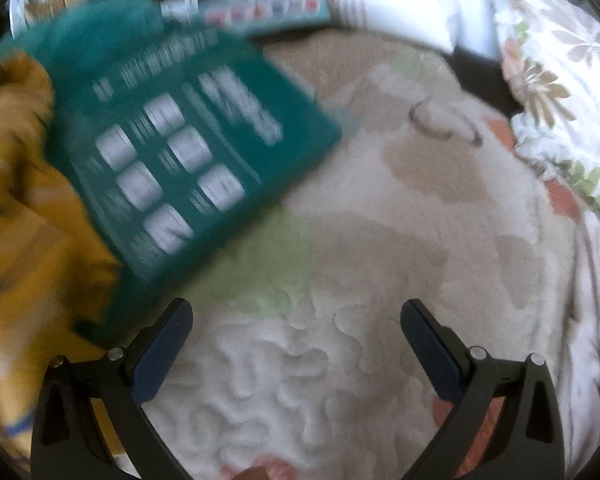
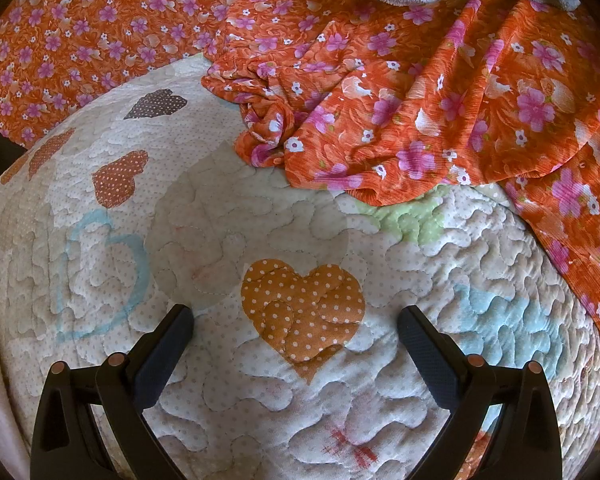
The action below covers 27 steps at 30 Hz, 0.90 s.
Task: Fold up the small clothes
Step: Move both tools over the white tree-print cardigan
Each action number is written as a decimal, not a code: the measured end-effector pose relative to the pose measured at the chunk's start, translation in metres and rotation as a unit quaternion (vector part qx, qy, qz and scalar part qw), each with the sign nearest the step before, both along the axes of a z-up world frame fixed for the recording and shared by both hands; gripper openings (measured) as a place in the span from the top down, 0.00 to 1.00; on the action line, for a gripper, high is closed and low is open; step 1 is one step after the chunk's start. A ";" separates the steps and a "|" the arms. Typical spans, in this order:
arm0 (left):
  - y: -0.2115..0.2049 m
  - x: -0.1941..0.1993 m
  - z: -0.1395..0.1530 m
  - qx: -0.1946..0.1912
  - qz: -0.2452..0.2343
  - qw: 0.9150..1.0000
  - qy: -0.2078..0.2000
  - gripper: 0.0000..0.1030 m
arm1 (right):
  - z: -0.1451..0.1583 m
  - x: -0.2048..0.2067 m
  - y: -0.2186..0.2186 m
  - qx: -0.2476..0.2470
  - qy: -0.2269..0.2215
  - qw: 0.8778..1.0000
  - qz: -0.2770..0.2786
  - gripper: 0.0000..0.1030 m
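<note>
Hand-held gripper, left [image 1: 296, 316] and right [image 2: 296, 320]: both spread, empty, over quilted bed cover [image 2: 260, 408]; teal garment [image 1: 188, 152] folded upper-left, orange floral garment [image 2: 400, 120] crumpled ahead; next step probably reaching to pinch its edge.

In the left wrist view, motion blur smears the teal garment [image 1: 180, 128], so its white print cannot be read. The mustard cloth [image 1: 24, 208] beside it runs off the left edge. In the right wrist view, the orange floral fabric [image 2: 420, 120] covers the quilt [image 2: 260, 220] behind and leaves the frame at right.
</note>
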State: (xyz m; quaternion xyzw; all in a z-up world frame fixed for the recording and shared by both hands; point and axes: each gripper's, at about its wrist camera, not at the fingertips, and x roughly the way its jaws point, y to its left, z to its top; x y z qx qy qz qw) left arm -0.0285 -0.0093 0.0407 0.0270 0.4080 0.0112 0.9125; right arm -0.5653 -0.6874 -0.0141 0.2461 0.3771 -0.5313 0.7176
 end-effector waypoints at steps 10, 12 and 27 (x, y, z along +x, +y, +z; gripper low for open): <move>-0.080 -0.120 0.087 0.002 -0.101 0.992 -0.079 0.00 | 0.000 0.000 0.000 0.000 0.000 1.000 0.000 0.00; -0.109 -0.151 0.074 -0.009 -0.141 0.989 -0.048 0.00 | 0.000 0.000 0.000 0.000 0.000 1.000 0.000 0.00; -0.227 -0.243 -0.047 0.034 -0.237 0.968 0.075 0.00 | 0.000 0.000 0.000 0.000 0.000 1.000 0.000 0.00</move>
